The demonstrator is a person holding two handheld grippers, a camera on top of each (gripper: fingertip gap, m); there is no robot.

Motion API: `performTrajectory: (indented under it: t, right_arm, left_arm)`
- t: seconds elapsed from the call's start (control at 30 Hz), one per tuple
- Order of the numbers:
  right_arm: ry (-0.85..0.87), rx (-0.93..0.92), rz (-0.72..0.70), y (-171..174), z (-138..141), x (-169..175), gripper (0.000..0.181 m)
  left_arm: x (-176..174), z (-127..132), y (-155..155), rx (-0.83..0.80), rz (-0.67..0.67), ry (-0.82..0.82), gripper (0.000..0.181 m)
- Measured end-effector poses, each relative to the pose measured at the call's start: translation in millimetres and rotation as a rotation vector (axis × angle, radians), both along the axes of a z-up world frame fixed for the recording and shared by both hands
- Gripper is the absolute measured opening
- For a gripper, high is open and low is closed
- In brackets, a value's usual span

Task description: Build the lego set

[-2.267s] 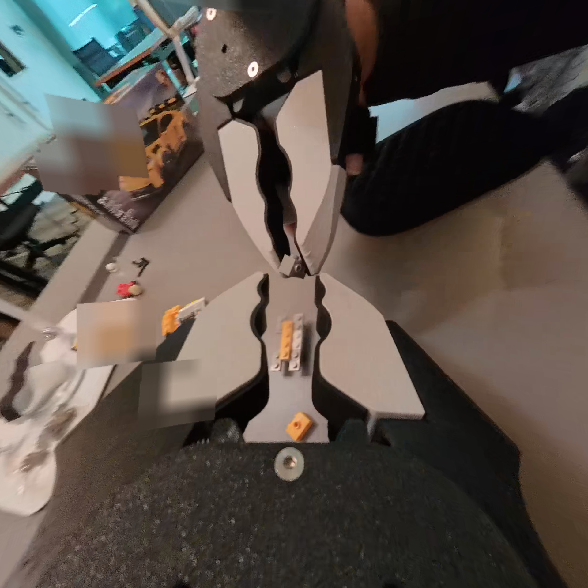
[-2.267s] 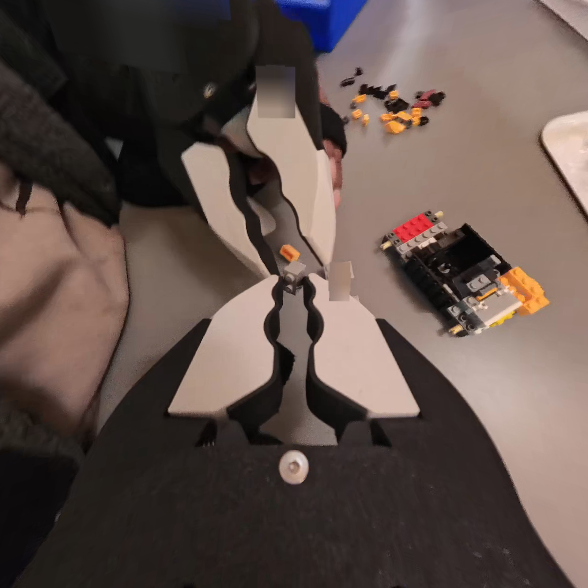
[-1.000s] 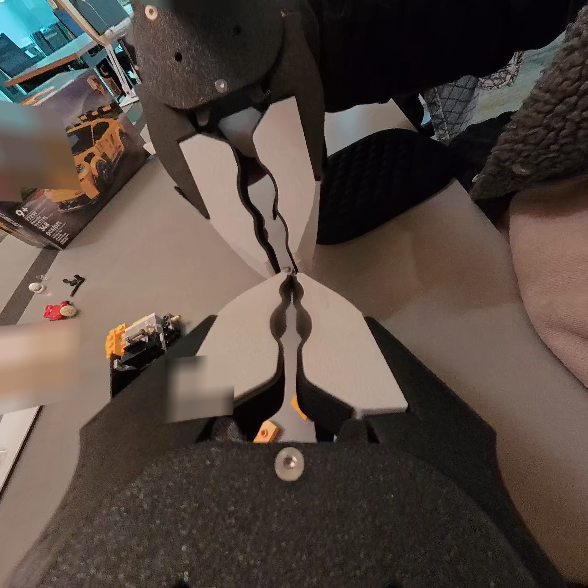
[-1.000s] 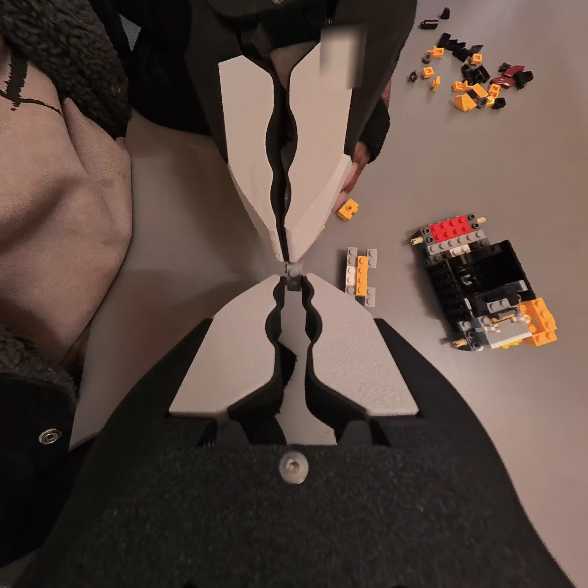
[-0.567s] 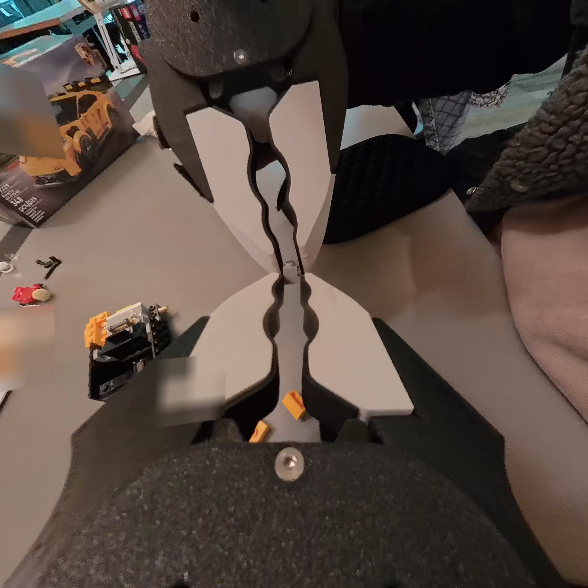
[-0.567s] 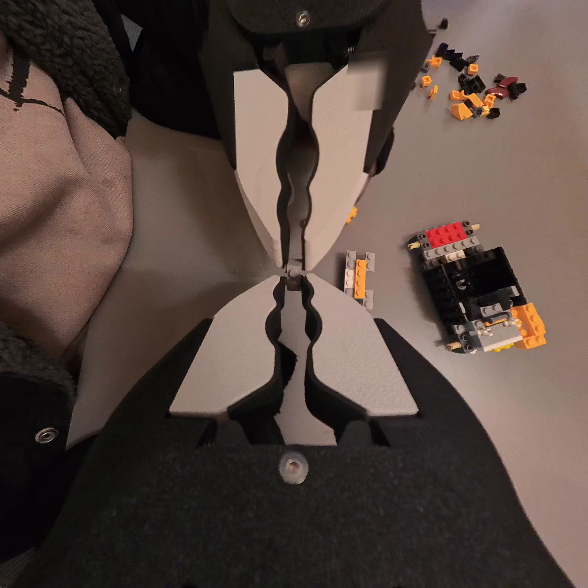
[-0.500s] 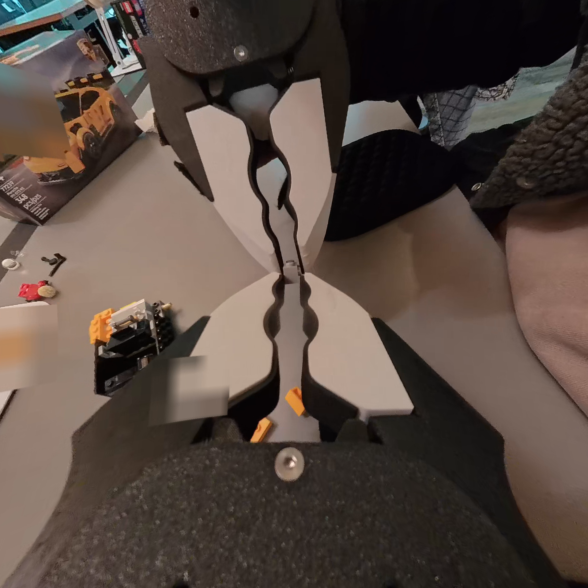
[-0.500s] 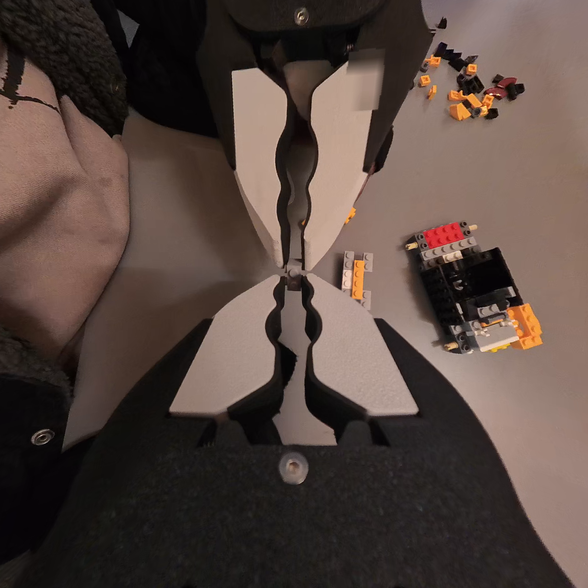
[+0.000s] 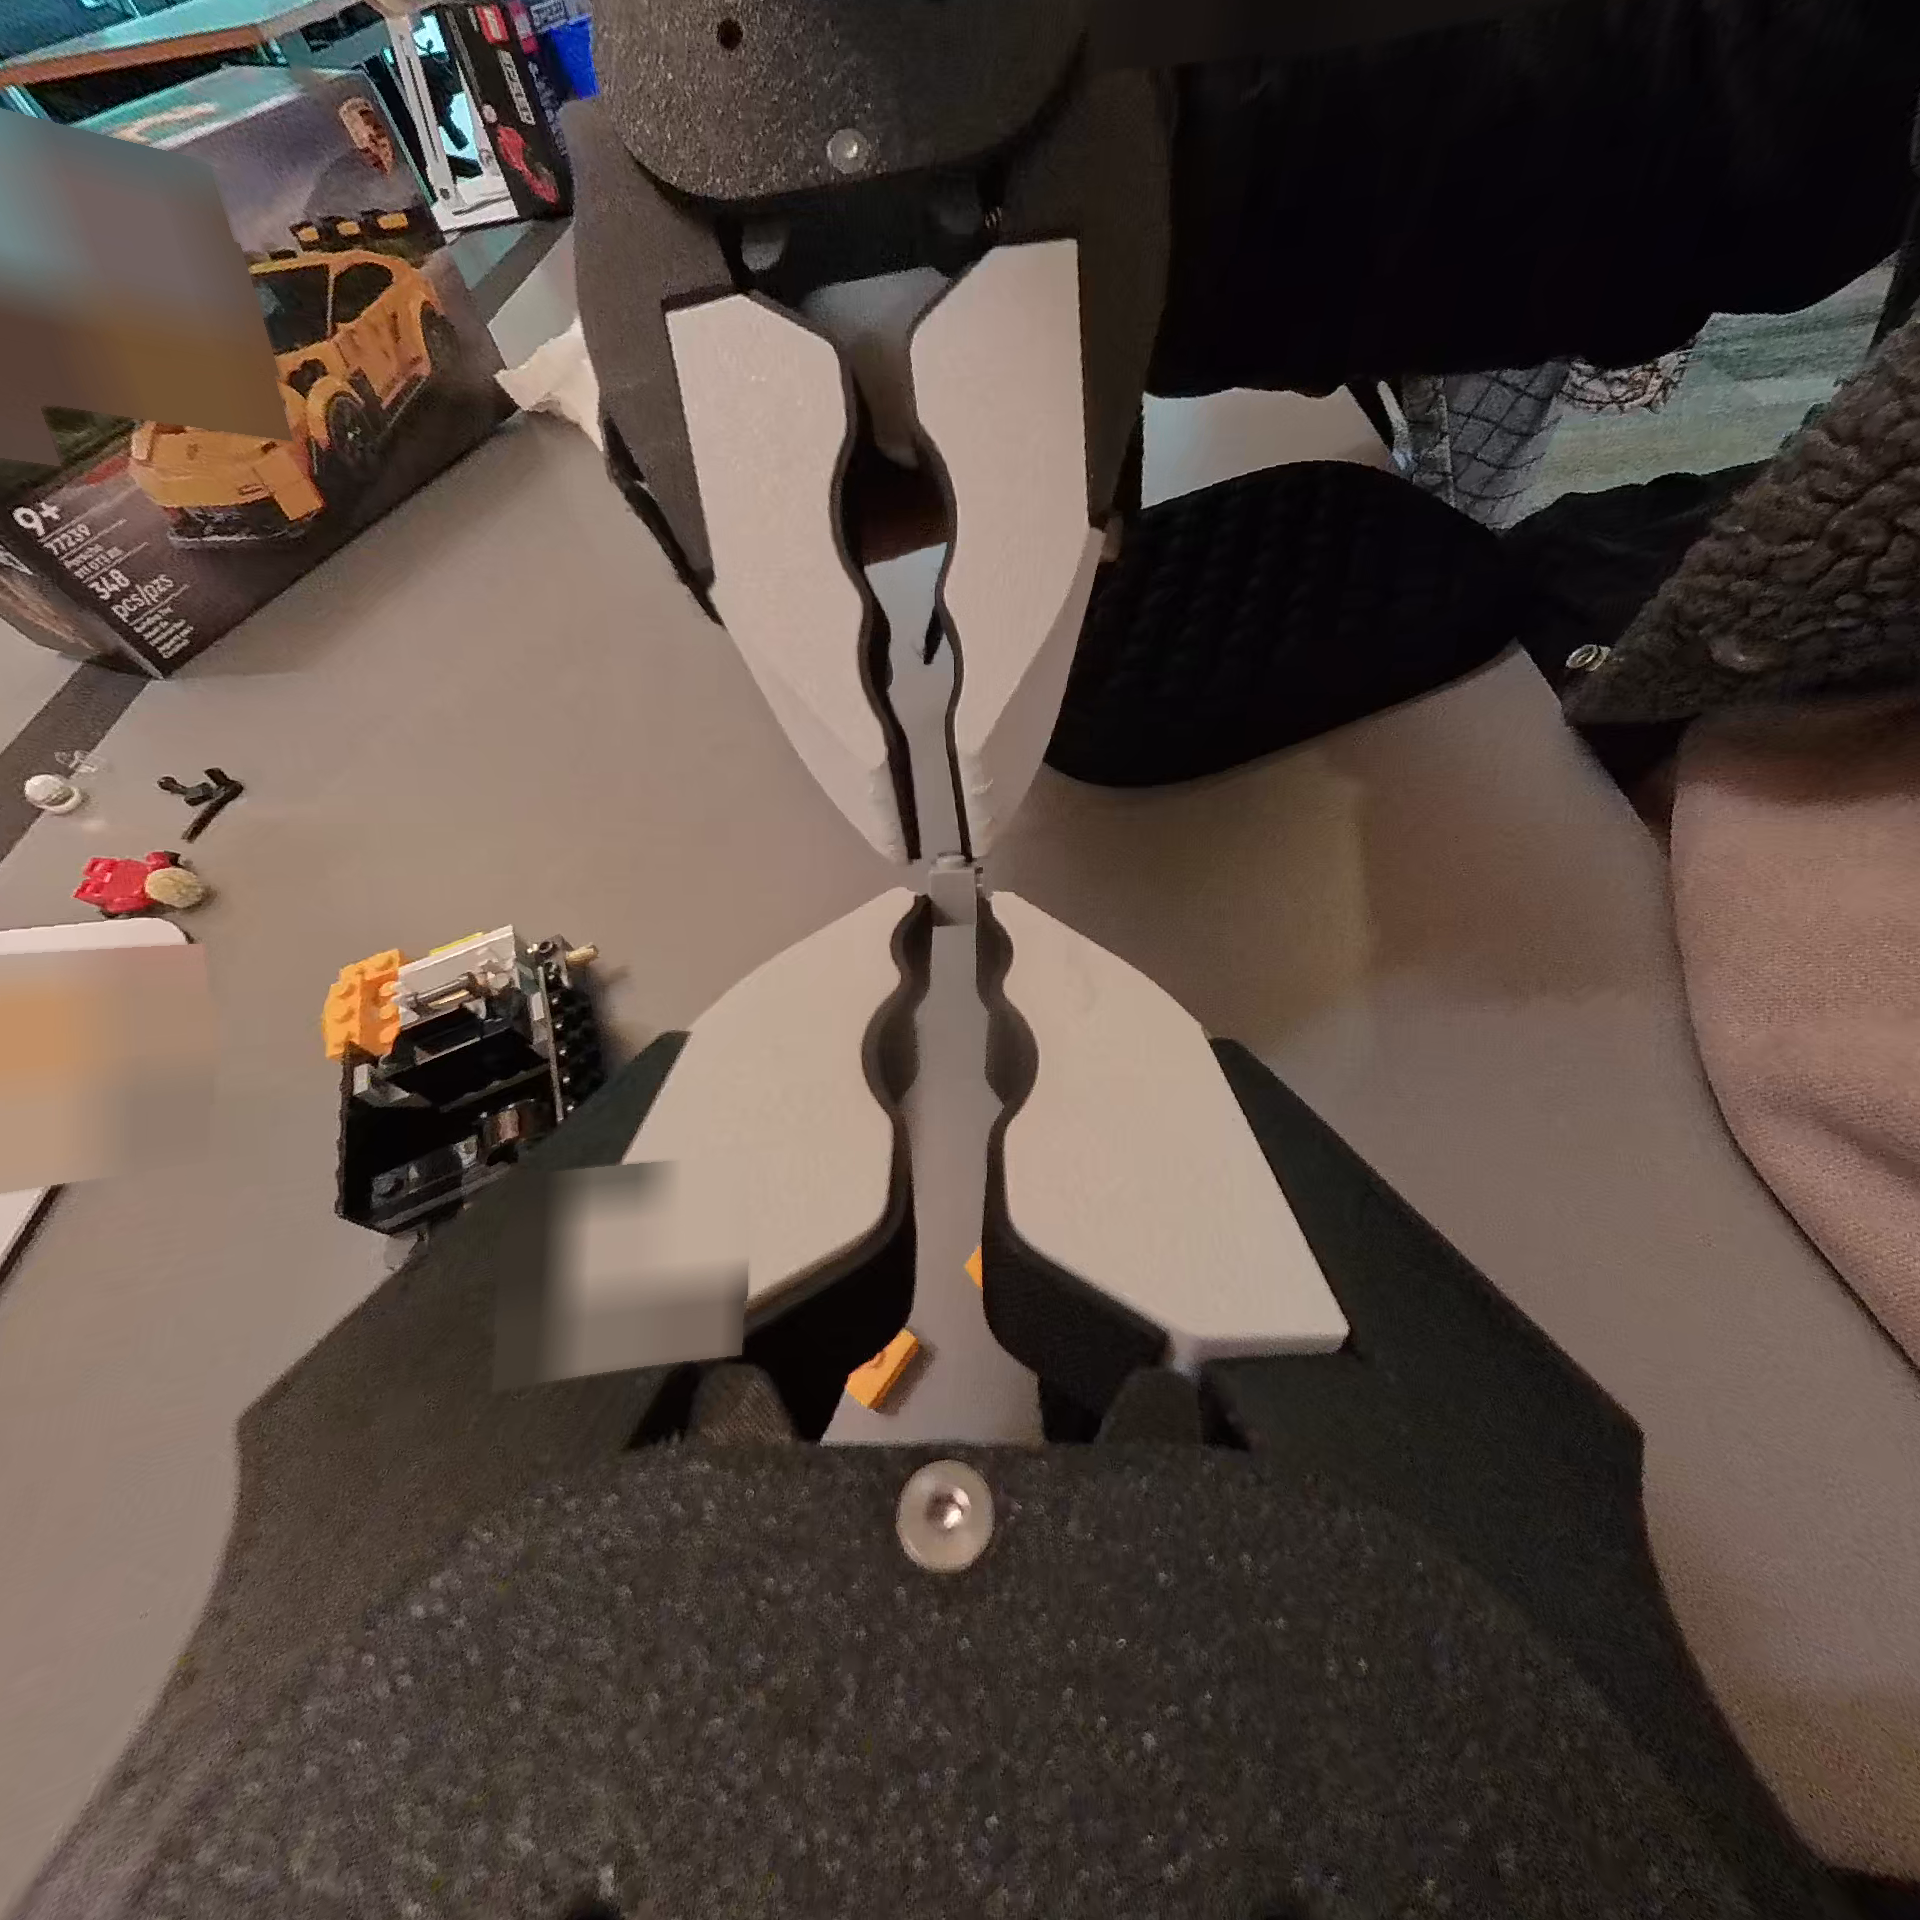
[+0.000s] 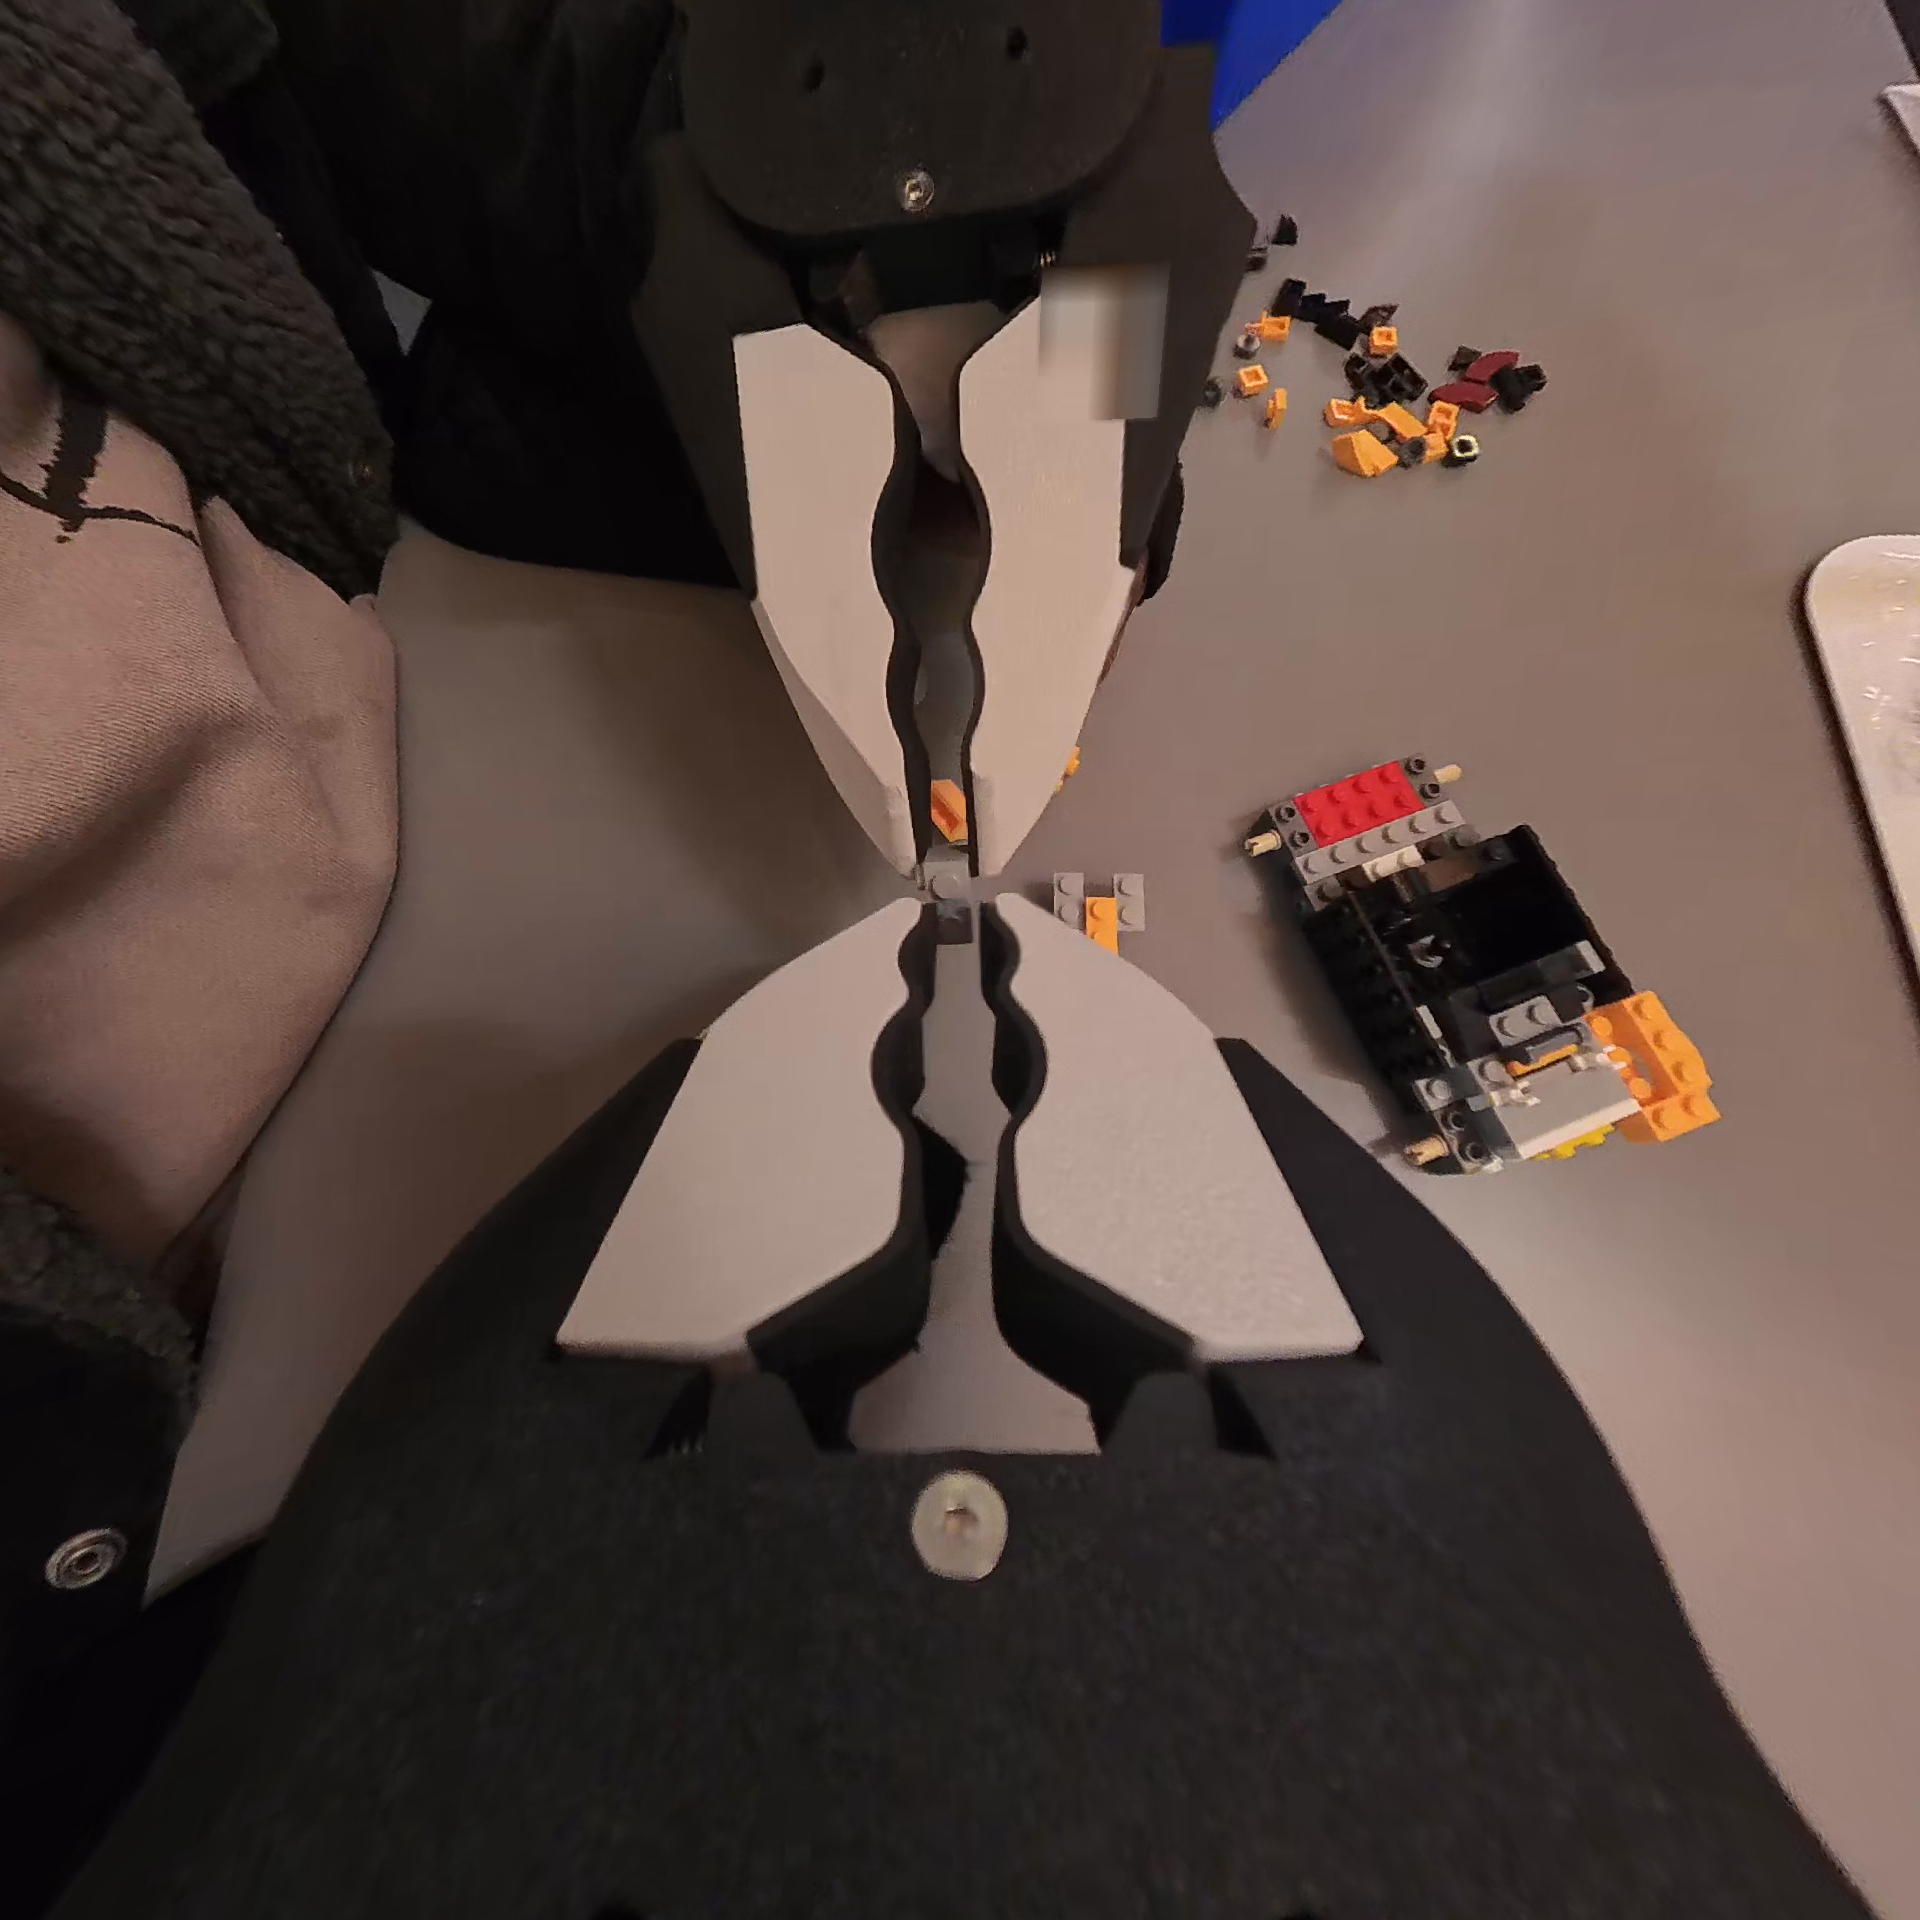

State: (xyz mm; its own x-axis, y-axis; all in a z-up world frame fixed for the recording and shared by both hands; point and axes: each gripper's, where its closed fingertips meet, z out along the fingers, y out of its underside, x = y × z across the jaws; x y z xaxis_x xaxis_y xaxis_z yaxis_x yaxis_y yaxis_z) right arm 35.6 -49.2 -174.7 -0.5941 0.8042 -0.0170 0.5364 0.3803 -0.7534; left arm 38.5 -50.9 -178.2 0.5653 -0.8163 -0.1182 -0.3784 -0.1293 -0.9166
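Drifted slightly since half a second ago, tip to tip above the surface (image 10: pixel 1558 644): left gripper (image 9: pixel 951 914) and right gripper (image 10: pixel 951 920), each pinching one end of a small grey brick (image 10: pixel 948 902), long axis running straight between them. Grey-and-orange plate assembly (image 10: pixel 1099 906) just right of the right gripper's tips; half-built car (image 10: pixel 1455 977) farther right, nearer the right gripper. Loose pieces (image 10: pixel 1371 384) well beyond.

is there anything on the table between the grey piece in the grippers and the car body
Yes. In the right wrist view a small grey and orange plate assembly lies on the table between the grey piece, pinched by both grippers, and the car body. It lies flat and low.
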Motion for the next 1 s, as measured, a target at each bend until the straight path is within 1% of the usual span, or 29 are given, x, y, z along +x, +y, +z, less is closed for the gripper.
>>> performTrajectory:
  t: [0.47,0.67,0.73,0.77,0.83,0.93,1.0]
  right_arm:
    - [-0.020,-0.099,0.051,-2,-2,-3,0.012]
    - [-0.022,-0.080,0.053,-2,-6,-7,0.009]
    - [-0.048,-0.082,0.038,2,-6,-8,0.008]
    - [-0.071,-0.059,0.033,7,-9,-7,0.008]
    - [-0.114,0.003,0.014,16,-15,-8,0.008]
    - [-0.196,0.066,0.018,19,-27,-8,0.008]
    - [-0.238,0.100,0.032,16,-36,-10,0.008]
  left_arm:
    - [-3,-2,2,0.005,0.002,0.001,0.008]
    - [-5,-3,3,0.002,0.006,0.000,0.008]
    - [-9,-3,6,0.019,0.026,0.019,0.008]
    - [-13,-5,8,0.019,0.042,0.042,0.011]
    - [-23,-18,13,-0.028,0.077,0.100,0.026]
    - [-29,-39,15,-0.115,0.098,0.169,0.042]
    - [-32,-56,15,-0.164,0.107,0.231,0.048]
